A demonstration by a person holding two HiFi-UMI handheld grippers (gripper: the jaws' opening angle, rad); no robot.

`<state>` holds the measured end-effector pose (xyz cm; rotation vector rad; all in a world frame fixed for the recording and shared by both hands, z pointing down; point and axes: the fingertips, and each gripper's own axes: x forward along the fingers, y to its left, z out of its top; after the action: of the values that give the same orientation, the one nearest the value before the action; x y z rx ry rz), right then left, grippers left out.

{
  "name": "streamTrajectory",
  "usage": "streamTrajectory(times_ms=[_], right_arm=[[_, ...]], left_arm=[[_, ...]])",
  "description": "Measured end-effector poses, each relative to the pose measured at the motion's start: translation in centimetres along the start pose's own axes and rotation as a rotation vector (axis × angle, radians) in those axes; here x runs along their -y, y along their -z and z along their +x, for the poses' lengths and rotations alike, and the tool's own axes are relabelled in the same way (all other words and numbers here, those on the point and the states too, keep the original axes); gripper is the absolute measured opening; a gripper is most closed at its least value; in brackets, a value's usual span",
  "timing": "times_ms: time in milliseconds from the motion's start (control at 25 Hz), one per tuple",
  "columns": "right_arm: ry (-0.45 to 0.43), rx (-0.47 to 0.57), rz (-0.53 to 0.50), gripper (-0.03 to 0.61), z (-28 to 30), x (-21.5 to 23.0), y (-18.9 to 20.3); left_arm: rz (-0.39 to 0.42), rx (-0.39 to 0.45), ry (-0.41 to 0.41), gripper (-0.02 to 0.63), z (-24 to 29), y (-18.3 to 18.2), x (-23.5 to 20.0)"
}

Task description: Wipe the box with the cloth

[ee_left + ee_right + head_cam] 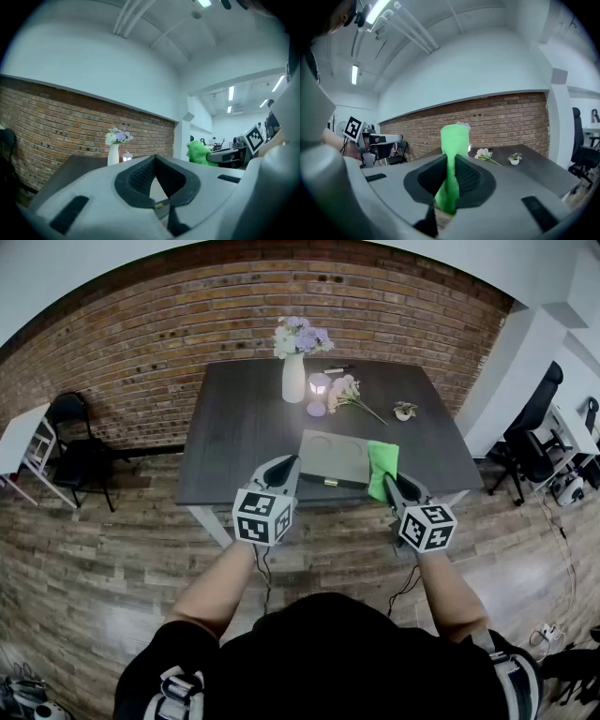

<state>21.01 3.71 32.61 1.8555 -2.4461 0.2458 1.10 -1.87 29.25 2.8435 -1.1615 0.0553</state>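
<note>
A flat grey box [333, 457] lies near the front edge of the dark table [234, 427]. A green cloth [382, 465] hangs over the box's right end, and my right gripper [389, 480] is shut on its near edge. In the right gripper view the cloth [453, 145] rises folded from between the jaws of that gripper [451, 164]. My left gripper [292, 462] is shut at the box's front left corner, with nothing seen between its tips [154, 158]. The left gripper view also shows the cloth [199, 152] off to the right.
A white vase of flowers [294, 371], a small glowing lamp [320, 384], a flower sprig [352, 397] and a tiny pot [405, 411] stand at the table's back. A black chair [75, 442] is at the left and an office chair [532, 427] at the right.
</note>
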Motion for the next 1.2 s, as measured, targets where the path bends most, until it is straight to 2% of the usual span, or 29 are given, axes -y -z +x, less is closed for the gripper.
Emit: streamTrajectory(times_ms=[160, 400, 720, 1000, 1200], right_arm=[[0.038, 0.004, 0.011, 0.049, -0.8, 1.1, 0.1], [0.043, 0.013, 0.016, 0.049, -1.4, 1.3, 0.3], [0.012, 0.006, 0.026, 0.049, -1.0, -0.4, 0.8], [-0.024, -0.013, -0.052, 0.049, 2.0, -3.7, 0.4], [-0.089, -0.069, -0.086, 0.049, 4.4, -6.5, 1.6]], left_arm=[[-0.008, -0.037, -0.058, 0.008, 0.3, 1.3, -1.2], [-0.012, -0.056, -0.066, 0.008, 0.2, 1.9, -0.9], [0.009, -0.056, -0.071, 0.008, -1.7, 1.7, -1.8], [0.010, -0.050, -0.094, 0.008, -3.9, 2.9, -5.2], [-0.012, -0.088, -0.101, 0.008, -4.3, 5.0, -6.6]])
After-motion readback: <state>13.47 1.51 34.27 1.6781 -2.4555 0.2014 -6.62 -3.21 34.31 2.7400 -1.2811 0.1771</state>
